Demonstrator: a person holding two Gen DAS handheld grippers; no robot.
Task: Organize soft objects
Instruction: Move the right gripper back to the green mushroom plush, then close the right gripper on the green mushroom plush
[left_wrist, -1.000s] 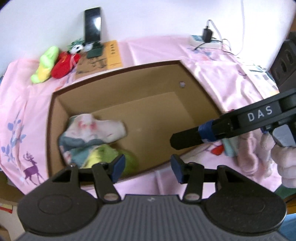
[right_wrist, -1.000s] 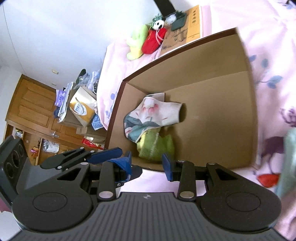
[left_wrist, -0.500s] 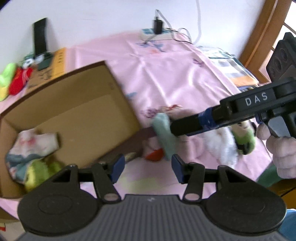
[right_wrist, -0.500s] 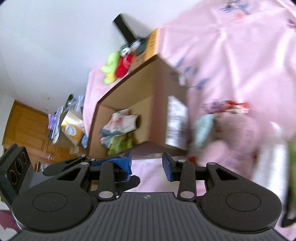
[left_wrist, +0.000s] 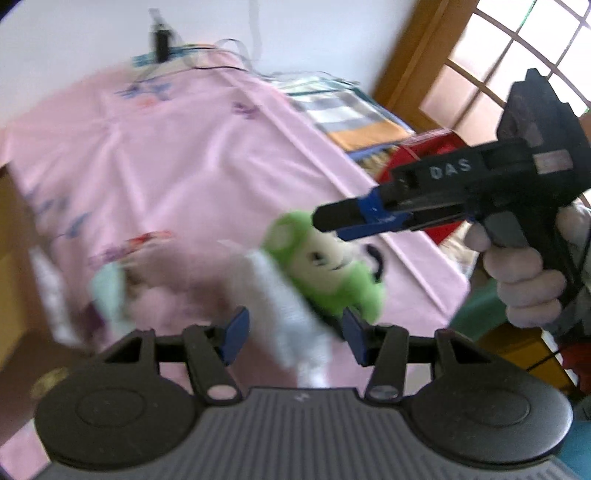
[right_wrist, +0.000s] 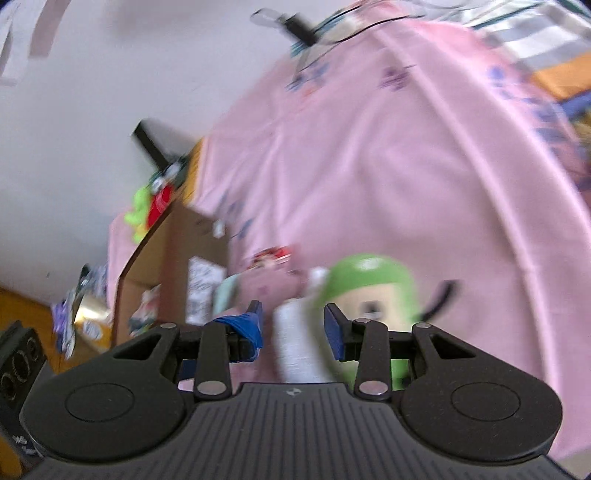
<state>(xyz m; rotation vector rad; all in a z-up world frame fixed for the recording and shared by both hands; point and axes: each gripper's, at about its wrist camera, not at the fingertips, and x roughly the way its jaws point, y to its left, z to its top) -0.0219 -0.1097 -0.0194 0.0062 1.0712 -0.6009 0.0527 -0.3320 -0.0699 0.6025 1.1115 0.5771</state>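
Reaching toward: a pile of soft things on the pink floral cloth (left_wrist: 177, 147) that covers the table.
Landmark: round green-and-cream plush toy with a stitched face (left_wrist: 325, 266), lying on the cloth; both views are blurred.
Beside the toy: a fluffy white cloth (left_wrist: 291, 314) touching its box-ward side; past that a pale pink soft heap (left_wrist: 177, 280) and a light mint cloth (left_wrist: 110, 291), outlines too smeared to separate.
Brown cardboard box (right_wrist: 162, 258): well apart from the toy, past the pile, open, with some printed fabric inside.
Left tool (left_wrist: 293, 334): jaws spread wide, holding nothing, low over the white cloth, the toy just ahead and toward its right finger.
Right tool (right_wrist: 293, 325): jaws narrower yet parted, nothing gripped, the white cloth showing in the gap and the toy behind its right finger; seen from the left wrist (left_wrist: 334, 221), its tips hover just above the toy.
Key relation: the toy's long axis looks tilted across both tools' line; the right tool seems nearer, likely the one to grasp.
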